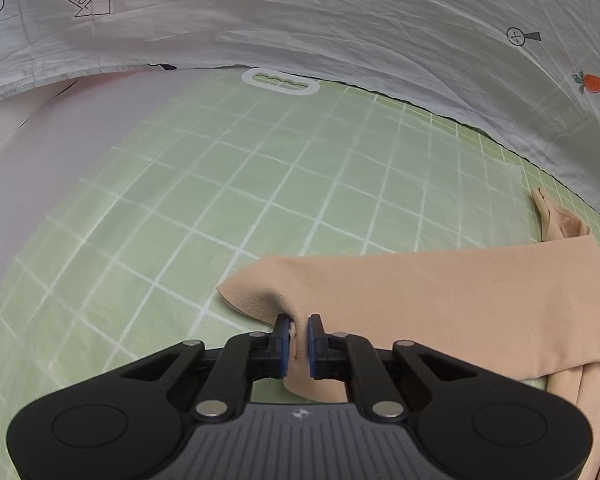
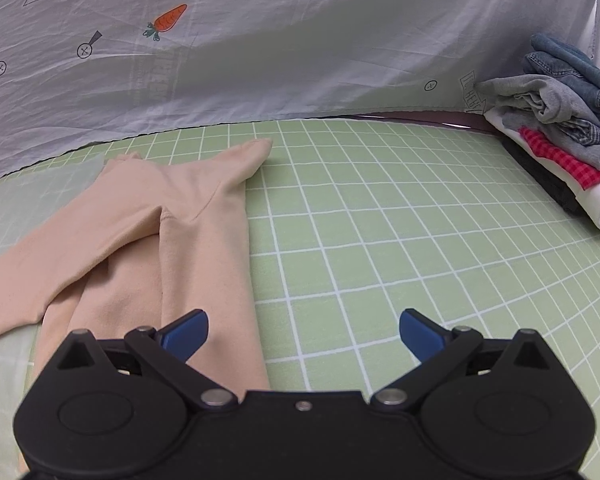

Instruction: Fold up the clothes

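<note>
A green grid mat covers the table, a wrinkled white sheet printed with carrots and arrows hangs along the far side, under soft, even light.

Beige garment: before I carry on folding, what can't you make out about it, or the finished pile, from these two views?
- Beige garment: its near end is hidden behind the right gripper body in the right wrist view; the left wrist view cuts it off at the right edge.
- Cloth pinched by the left gripper: the fingers cover it.
- Folded pile: cut off at the right edge of the right wrist view.
</note>
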Demonstrator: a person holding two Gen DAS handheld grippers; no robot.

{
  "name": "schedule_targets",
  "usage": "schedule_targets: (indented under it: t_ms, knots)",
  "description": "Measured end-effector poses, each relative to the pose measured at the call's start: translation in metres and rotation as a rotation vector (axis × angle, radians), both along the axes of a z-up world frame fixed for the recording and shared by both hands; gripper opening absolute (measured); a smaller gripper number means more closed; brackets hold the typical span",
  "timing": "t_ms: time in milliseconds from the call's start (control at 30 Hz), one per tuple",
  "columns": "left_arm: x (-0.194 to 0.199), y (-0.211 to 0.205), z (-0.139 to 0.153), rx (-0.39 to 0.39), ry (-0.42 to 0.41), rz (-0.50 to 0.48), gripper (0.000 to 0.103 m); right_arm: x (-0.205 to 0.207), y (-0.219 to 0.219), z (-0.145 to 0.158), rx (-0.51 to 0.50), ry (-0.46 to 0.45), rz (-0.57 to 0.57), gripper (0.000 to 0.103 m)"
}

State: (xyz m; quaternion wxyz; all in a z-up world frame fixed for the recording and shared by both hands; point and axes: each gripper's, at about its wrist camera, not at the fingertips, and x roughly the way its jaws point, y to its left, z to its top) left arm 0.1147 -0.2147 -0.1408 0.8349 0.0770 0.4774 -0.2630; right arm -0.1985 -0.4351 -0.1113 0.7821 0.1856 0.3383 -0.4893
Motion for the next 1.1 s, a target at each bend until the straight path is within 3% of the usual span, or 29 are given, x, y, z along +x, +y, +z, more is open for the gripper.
schedule_targets:
  t_ms: [167,400,533,633,700,833,1000,1100]
  knots:
    - [-0.023,-0.015,0.029,-0.099,-0.037,-0.069,0.009,-0.014,0.007,0.005,-0.010,-0.014,0.000,0.103]
    - [-0.093,-0.062,0.060,-0.222,-0.075,-0.321,0.009,-0.053,0.008,0.005,0.004,-0.043,-0.056,0.103]
    - [-0.147,-0.093,0.048,-0.198,-0.036,-0.525,0.011,-0.071,0.004,0.007,-0.012,-0.043,-0.073,0.103]
    - [-0.168,-0.104,0.019,-0.122,0.077,-0.590,0.021,-0.079,-0.002,0.010,-0.020,-0.060,-0.076,0.103]
    - [-0.176,-0.103,0.008,-0.090,0.112,-0.607,0.025,-0.081,-0.007,0.012,-0.008,-0.079,-0.068,0.103]
    - [-0.170,-0.086,0.014,-0.145,0.117,-0.558,0.060,-0.070,-0.010,0.012,-0.001,-0.089,-0.012,0.103]
    - [-0.150,-0.066,0.024,-0.162,0.115,-0.432,0.063,-0.045,-0.011,0.010,0.057,-0.142,0.079,0.101]
    - [-0.140,-0.052,0.020,-0.128,0.122,-0.362,0.063,-0.024,-0.003,0.011,0.084,-0.178,0.174,0.088]
